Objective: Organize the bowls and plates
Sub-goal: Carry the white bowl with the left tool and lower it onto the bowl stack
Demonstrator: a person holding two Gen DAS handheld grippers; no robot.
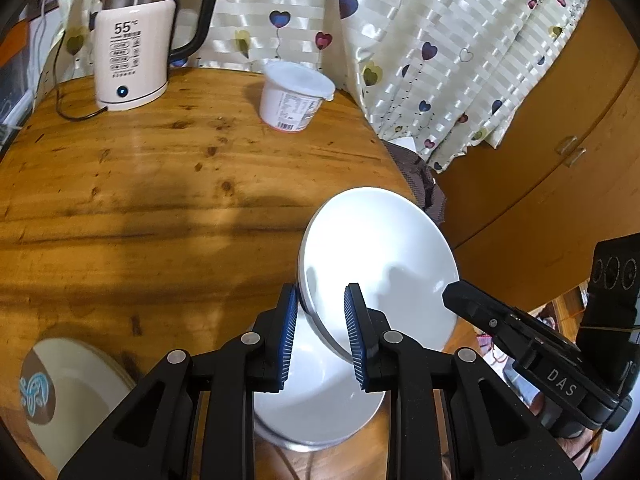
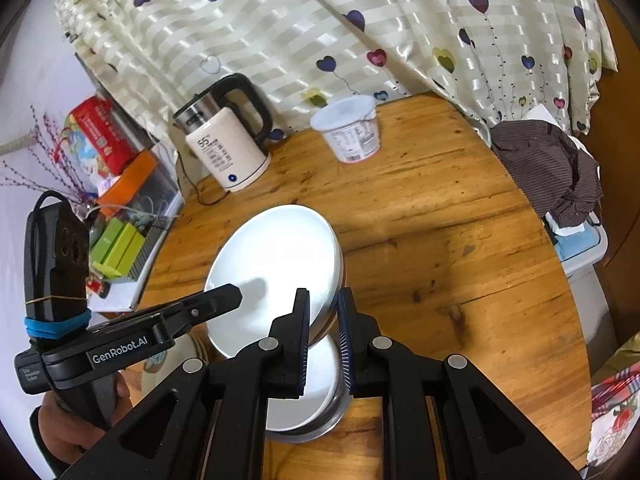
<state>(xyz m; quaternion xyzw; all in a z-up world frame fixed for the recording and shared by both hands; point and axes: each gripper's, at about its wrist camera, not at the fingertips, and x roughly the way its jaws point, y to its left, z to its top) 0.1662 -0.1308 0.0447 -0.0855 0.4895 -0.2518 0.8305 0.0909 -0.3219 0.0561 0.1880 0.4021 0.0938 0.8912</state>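
Round wooden desk (image 1: pixel 152 184), heart-print curtain (image 1: pixel 420 40) behind. White plates (image 1: pixel 380 248), a small stack, lifted clear of the desk and tilted, near the desk's edge. Left gripper (image 1: pixel 322 332) clamped on one rim of the stack, blue-padded fingers (image 1: pixel 288 340) pinching the edge from both faces. Right gripper (image 2: pixel 324 340) clenched on the opposite rim, fingers (image 2: pixel 304 344) narrow and tight on the same plates. Directly beneath: white bowl (image 1: pixel 320 408) resting on the desk, mouth up. Patterned plate (image 1: pixel 68 392) on the desk off to one side, apart from the bowl. Far side of the desk: electric kettle (image 1: pixel 132 48) on its base, lidded white tub (image 1: pixel 294 96) beside it, well apart from the plates. Brown striped cloth (image 2: pixel 552 168) heaped past the desk's rim.
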